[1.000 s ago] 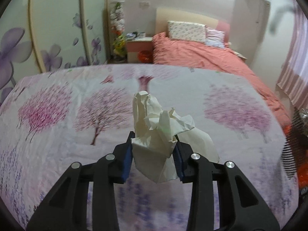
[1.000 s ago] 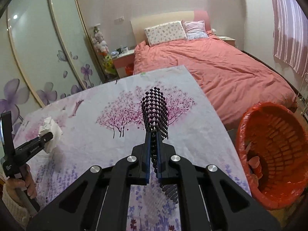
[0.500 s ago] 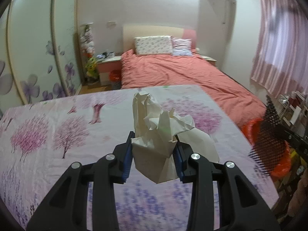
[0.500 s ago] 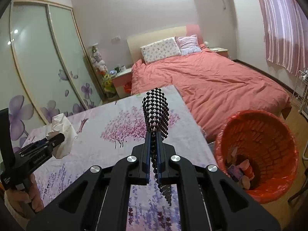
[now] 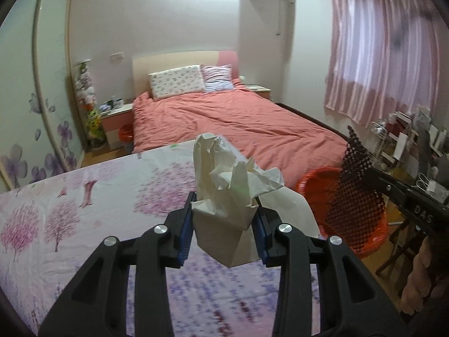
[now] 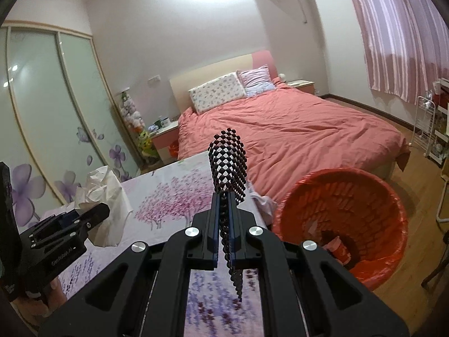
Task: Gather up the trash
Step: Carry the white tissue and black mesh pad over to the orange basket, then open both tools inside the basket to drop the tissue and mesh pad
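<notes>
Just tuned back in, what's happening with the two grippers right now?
A person is holding trash in both grippers above the floral bedsheet. The left gripper clamps a crumpled white paper; the right gripper is shut on a black mesh sleeve. The red trash basket stands beside the bed, nothing dropped in yet.

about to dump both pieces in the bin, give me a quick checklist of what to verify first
1. Left gripper clamped on the crumpled paper: ok.
2. Right gripper clamped on the black mesh sleeve: ok, jaws nearly closed on it.
3. Red basket open and lined, with room: ok, only a few items at the bottom.
4. Mesh sleeve over the basket: not ok, it hangs over the floral sheet, beside the rim.
5. Paper over the basket: not ok, it is above the sheet.
6. Path between grippers clear: cannot tell.
</notes>
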The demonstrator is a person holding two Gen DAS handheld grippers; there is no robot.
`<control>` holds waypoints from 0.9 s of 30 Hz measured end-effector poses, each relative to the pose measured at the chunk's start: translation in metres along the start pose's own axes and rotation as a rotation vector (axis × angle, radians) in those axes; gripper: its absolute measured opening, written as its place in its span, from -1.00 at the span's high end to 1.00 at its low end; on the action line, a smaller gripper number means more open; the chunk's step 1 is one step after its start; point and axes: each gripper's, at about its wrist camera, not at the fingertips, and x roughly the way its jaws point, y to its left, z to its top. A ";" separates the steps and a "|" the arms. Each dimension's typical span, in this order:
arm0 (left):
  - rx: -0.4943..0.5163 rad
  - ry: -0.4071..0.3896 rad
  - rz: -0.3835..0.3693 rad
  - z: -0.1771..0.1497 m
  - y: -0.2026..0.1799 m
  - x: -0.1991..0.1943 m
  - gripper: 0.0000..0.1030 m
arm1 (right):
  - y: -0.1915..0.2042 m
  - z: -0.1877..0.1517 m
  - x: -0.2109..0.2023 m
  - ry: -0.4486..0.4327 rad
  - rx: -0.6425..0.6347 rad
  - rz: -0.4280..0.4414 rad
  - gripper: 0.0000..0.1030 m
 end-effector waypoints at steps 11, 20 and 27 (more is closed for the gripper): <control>0.057 0.014 -0.125 0.005 -0.070 0.023 0.29 | -0.053 0.003 -0.006 -0.013 0.067 -0.058 0.89; 0.114 0.054 -0.213 0.000 -0.132 0.060 0.28 | -0.094 0.009 -0.001 -0.015 0.127 -0.108 0.89; 0.142 0.102 -0.247 -0.003 -0.167 0.100 0.25 | -0.122 0.013 0.014 0.002 0.173 -0.133 0.89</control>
